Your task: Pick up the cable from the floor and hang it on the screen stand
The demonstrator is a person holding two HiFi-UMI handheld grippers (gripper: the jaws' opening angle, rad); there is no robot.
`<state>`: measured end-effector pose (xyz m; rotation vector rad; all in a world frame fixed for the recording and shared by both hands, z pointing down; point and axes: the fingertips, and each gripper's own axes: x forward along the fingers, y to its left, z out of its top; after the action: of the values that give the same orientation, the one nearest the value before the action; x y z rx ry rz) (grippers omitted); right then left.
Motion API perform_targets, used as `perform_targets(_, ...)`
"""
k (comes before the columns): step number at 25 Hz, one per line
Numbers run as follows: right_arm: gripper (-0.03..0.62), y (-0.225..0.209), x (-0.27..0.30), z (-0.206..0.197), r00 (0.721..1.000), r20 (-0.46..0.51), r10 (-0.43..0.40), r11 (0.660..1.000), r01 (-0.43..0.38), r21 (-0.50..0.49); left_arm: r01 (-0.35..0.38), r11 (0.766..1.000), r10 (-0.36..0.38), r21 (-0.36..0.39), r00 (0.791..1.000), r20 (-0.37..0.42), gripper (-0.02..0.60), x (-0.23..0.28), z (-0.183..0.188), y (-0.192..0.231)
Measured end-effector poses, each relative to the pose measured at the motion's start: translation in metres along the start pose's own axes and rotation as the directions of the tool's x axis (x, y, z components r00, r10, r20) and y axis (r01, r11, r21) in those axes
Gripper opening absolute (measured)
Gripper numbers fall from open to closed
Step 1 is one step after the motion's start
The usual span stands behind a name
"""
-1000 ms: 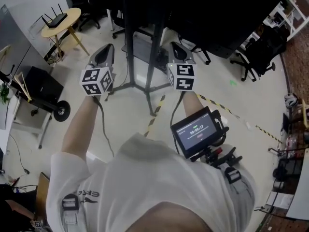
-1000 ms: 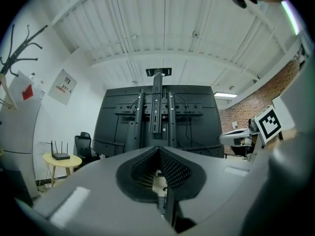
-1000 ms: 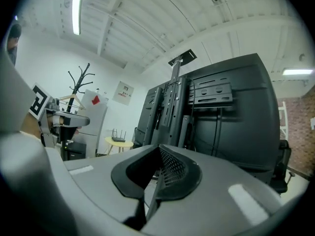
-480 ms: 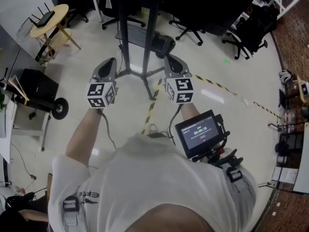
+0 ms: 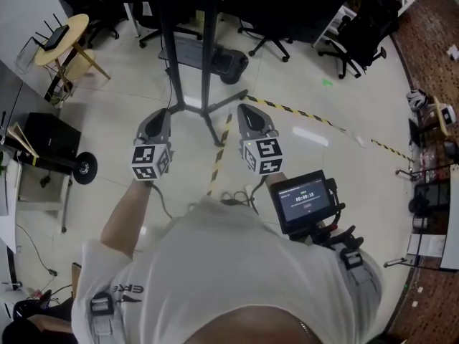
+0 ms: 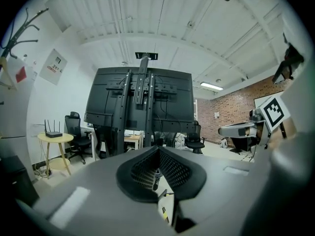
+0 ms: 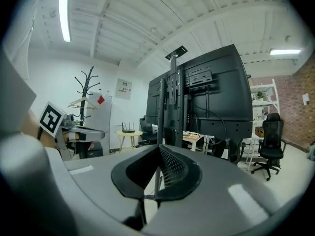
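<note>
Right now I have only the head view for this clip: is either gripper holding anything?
Observer: No. The left gripper view shows the left gripper with its jaws together and nothing between them.
Operator: And the right one?
Observer: Its own view shows the right gripper shut and empty too.
Operator: From above the screen is just a dark slab. Which side faces the grippers?
Observer: Its back. Both gripper views look at the rear of the screen, where a bracket fixes it to the post of the screen stand.
</note>
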<state>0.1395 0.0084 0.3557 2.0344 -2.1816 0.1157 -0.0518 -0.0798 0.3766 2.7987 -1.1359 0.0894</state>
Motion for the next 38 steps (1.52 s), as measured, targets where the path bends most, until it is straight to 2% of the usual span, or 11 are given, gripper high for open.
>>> perform_targets(10,0.012,-0.026,-0.02,-0.022,1.0,-0.022,-0.016,0.999,0.017,0.039,-0.038,0.999,0.038,-0.007,0.999,-0.034,0.003,0.003,-0.02,-0.016)
perform_targets(18,0.011,-0.034,-0.019,-0.018,1.0,0.008,-0.02,0.999,0.02,0.037,-0.045,0.999,0.045,-0.005,0.999,-0.008,0.003,0.008,-0.014,-0.018)
perform_targets(38,0.011,-0.018,-0.013,-0.001,0.999,0.041,0.03,1.0,-0.03,0.009,-0.074,0.997,0.074,0.0,0.997,0.022,0.003,0.001,-0.001,-0.008)
